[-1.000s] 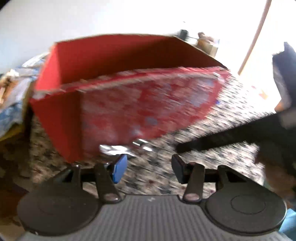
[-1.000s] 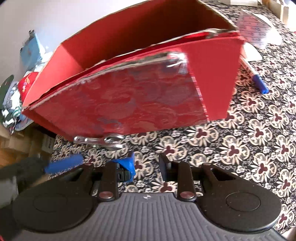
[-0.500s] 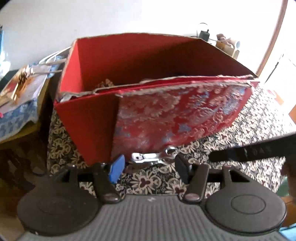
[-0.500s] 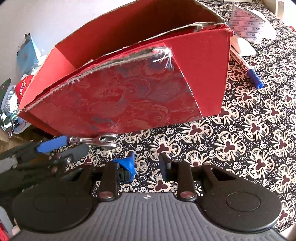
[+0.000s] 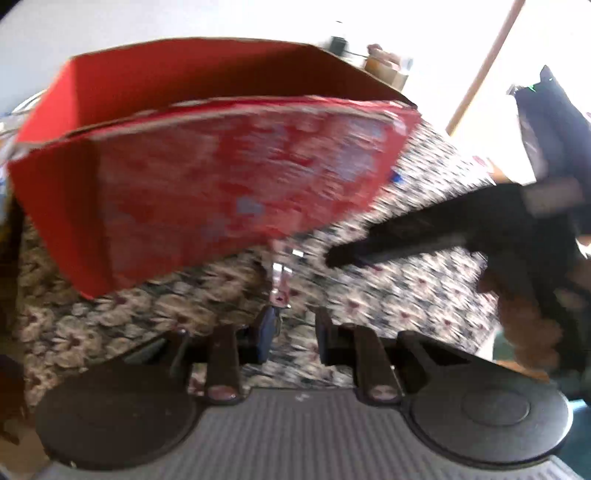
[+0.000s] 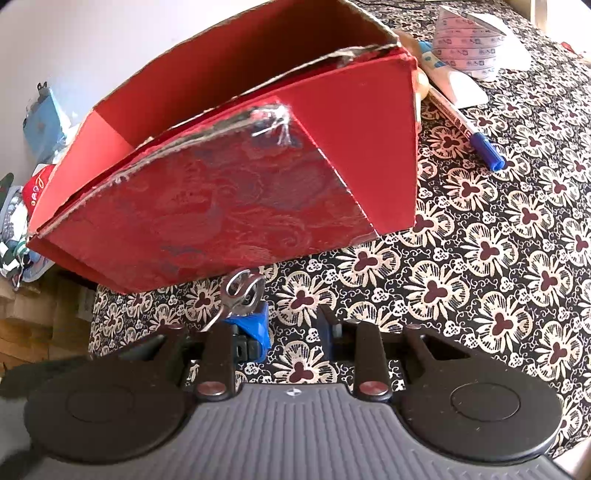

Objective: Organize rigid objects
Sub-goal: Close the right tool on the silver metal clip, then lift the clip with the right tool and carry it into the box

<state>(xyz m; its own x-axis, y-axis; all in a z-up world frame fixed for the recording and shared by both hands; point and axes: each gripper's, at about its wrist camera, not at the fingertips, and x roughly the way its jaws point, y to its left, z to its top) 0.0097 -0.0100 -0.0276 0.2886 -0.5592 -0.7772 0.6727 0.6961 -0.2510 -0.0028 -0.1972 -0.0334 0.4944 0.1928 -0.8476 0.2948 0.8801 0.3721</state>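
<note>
Small metal tool [image 6: 242, 291]: a silver piece with looped, shiny parts. It sits on the flower-patterned tablecloth [image 6: 480, 295], just in front of the lower edge of the red cardboard box [image 6: 351, 155]. In the right wrist view it stands tilted, its looped end raised towards the box and a thin arm running down to the left. In the blurred left wrist view it points away from the camera.

Left gripper [image 5: 295, 328]: its jaws are closing, with a narrow strip of tablecloth visible between them. The tool lies just ahead of the tip of the blue-padded finger [image 5: 266, 332]. The blur hides whether any pad presses on it, so a grip cannot be confirmed.

Right gripper [image 6: 293, 325]: its fingers stand a little apart with only tablecloth between them, holding nothing. The tool is just beside its blue-padded finger [image 6: 253, 326].

Change: half a second earlier the tool lay flat and crosswise along the foot of the box, and the left jaws stood clearly wider.

Surroundings: the box is open-topped, with a patterned red front panel frayed along its upper edge. A blue-capped pen [image 6: 465, 133] lies to the right of the box, with printed paper [image 6: 469, 33] behind it.
</note>
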